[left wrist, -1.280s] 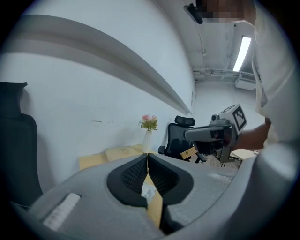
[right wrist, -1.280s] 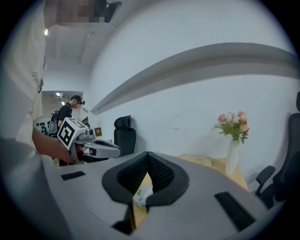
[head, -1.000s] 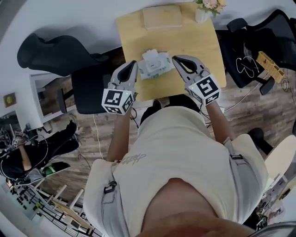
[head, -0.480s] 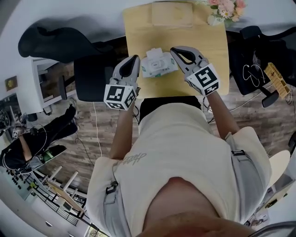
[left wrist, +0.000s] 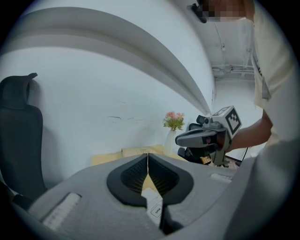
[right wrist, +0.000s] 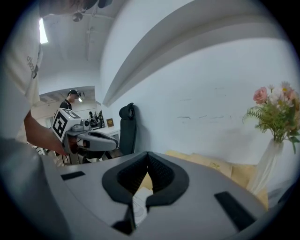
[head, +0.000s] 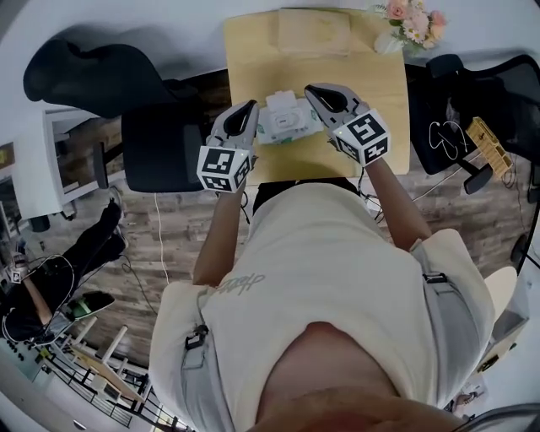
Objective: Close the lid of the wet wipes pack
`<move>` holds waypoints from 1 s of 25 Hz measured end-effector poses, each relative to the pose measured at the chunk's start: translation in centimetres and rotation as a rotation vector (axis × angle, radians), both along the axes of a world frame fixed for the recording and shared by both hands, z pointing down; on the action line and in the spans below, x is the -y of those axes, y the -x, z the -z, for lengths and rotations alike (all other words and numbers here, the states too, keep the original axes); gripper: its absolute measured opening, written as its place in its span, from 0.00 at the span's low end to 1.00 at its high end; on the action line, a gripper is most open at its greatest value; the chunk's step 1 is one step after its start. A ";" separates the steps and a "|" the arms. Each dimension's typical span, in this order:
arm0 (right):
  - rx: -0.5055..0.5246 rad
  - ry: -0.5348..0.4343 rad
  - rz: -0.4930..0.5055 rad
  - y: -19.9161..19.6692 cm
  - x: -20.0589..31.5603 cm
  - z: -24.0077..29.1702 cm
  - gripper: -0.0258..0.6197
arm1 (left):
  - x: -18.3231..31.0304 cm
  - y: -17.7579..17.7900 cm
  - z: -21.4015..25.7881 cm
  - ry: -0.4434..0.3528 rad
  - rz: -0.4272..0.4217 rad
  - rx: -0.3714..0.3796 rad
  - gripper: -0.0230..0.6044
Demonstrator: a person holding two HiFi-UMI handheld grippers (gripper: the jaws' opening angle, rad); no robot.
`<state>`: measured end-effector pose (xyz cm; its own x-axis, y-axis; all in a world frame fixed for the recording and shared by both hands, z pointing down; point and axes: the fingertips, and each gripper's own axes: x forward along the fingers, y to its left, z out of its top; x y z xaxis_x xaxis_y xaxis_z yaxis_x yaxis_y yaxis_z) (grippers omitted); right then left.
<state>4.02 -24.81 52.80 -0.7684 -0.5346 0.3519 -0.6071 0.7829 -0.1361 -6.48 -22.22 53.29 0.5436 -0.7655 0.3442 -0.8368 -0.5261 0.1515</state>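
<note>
The wet wipes pack (head: 288,120), white and pale green, lies in the middle of the small wooden table (head: 250,59). A white lid part shows at its far side; how far it stands open I cannot tell. My left gripper (head: 248,109) hovers by the pack's left end, shut and holding nothing. My right gripper (head: 313,91) is at the pack's right far corner, also shut and holding nothing. In the left gripper view, the jaws (left wrist: 147,157) meet, with the pack's "OPEN" label (left wrist: 155,209) below them. In the right gripper view, the shut gripper (right wrist: 147,154) shows the pack (right wrist: 138,204) underneath.
A flat wooden box (head: 314,32) lies at the table's far edge and a vase of flowers (head: 405,22) stands at its far right corner. One black chair (head: 160,145) is left of the table, another black chair (head: 472,89) right. A white wall is behind.
The head view has shifted a little. Both grippers stay shut on either side of the pack, and the right one has edged in toward the pack's far corner.
</note>
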 end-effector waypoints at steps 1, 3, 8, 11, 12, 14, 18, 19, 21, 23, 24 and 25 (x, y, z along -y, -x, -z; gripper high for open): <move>-0.016 0.003 0.002 0.1 0.3 -0.6 0.04 | 0.1 0.1 -0.3 0.003 0.001 -0.005 0.06; -0.052 0.016 0.005 0.3 0.9 -2.1 0.05 | 0.3 0.3 -1.1 0.014 0.003 -0.012 0.06; -0.120 0.073 0.023 0.8 1.8 -6.3 0.05 | 0.2 0.7 -3.7 0.064 0.001 -0.007 0.06; -0.161 0.116 0.051 1.0 2.0 -8.9 0.05 | -0.2 0.8 -4.9 0.102 0.020 -0.010 0.06; -0.171 0.132 0.058 1.1 2.1 -9.7 0.05 | -0.3 0.8 -5.2 0.110 0.024 -0.008 0.06; -0.191 0.162 0.075 1.3 2.3 -11.5 0.05 | -0.5 0.8 -5.6 0.121 0.027 -0.006 0.06; -0.228 0.229 0.117 1.8 2.7 -14.8 0.13 | -0.9 0.9 -6.3 0.147 0.039 -0.014 0.06; -0.232 0.247 0.125 1.9 2.8 -15.6 0.13 | -1.0 1.0 -6.5 0.154 0.042 -0.015 0.06; -0.243 0.287 0.143 2.1 3.1 -17.1 0.14 | -0.9 1.0 -7.0 0.166 0.045 -0.019 0.06; -0.253 0.339 0.167 2.3 3.3 -18.5 0.14 | -0.9 1.0 -7.3 0.177 0.048 -0.024 0.06; -0.254 0.371 0.179 2.4 3.4 -19.2 0.14 | -0.8 1.0 -7.4 0.181 0.051 -0.025 0.06; -0.253 0.404 0.190 2.6 3.5 -19.7 0.14 | -0.7 1.1 -7.5 0.184 0.055 -0.025 0.06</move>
